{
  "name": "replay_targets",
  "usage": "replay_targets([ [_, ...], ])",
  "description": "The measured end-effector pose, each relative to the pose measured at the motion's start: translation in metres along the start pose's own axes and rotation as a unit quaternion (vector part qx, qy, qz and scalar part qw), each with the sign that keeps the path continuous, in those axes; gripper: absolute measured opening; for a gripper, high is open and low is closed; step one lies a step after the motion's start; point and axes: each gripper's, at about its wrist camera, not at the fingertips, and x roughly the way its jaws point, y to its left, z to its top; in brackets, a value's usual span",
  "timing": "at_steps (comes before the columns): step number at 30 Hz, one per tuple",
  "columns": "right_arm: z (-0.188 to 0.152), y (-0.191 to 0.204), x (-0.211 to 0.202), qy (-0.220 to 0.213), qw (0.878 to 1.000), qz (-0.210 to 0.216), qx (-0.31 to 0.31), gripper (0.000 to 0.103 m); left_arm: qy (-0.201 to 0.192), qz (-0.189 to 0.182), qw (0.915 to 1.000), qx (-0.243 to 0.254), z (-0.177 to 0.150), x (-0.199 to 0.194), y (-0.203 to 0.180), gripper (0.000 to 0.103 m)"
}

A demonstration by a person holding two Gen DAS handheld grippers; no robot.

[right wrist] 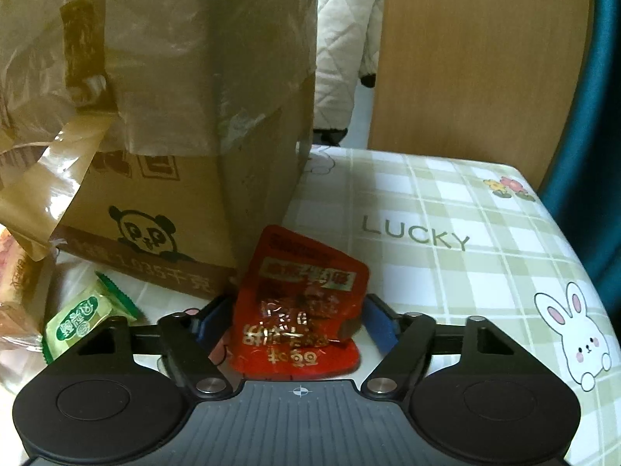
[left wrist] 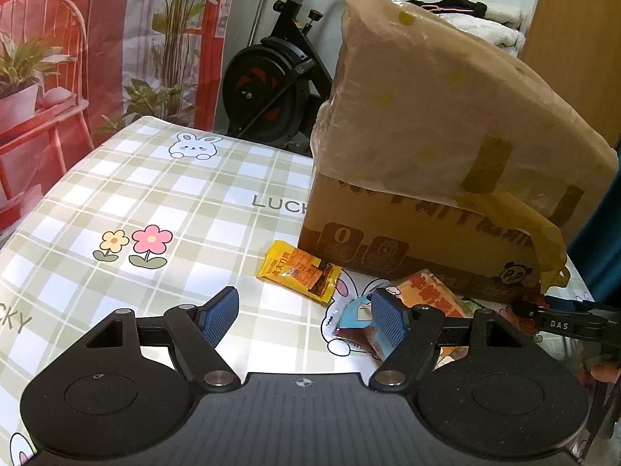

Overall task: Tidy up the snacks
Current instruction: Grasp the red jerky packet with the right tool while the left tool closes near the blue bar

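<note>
Red packet (right wrist: pixel 299 303) sits between my right tool (right wrist: pixel 297 320), not pinched yet; left tool (left wrist: pixel 304 320) spread empty, yellow packet (left wrist: pixel 299 272) at 12 o'clock, so barely started.

This is a room in a home, used for living and not for work. The landmark is a table under a green-and-white checked plastic cloth (left wrist: pixel 163 194) printed with rabbits, flowers and the word "LUCKY". Behind the table stands a black exercise bike with a round flywheel (left wrist: pixel 268 93). Left of the bike hangs a printed curtain showing red chairs and green plants (left wrist: pixel 97 39). On the table sits a tall brown cardboard delivery box wrapped in tape and plastic film (left wrist: pixel 427 155). Beyond the table's far right side are a white quilted blanket (right wrist: pixel 345 39) and a light wooden panel (right wrist: pixel 465 58).
</note>
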Motion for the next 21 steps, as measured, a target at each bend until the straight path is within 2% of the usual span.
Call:
replay_targets([
  [4,-0.003,-0.007,-0.012,-0.009,1.0,0.005,0.01,0.047,0.003,-0.004,1.0,-0.001,-0.002,0.003,0.002,0.077],
  [12,-0.011,-0.009,-0.032,-0.017,1.0,0.018,0.019,0.046,0.001,-0.003,1.0,-0.008,0.008,0.018,0.012,0.071],
  [21,-0.017,-0.006,-0.038,-0.016,0.999,0.023,0.015,0.046,0.024,0.003,0.9994,-0.023,0.023,0.07,0.012,0.07],
])
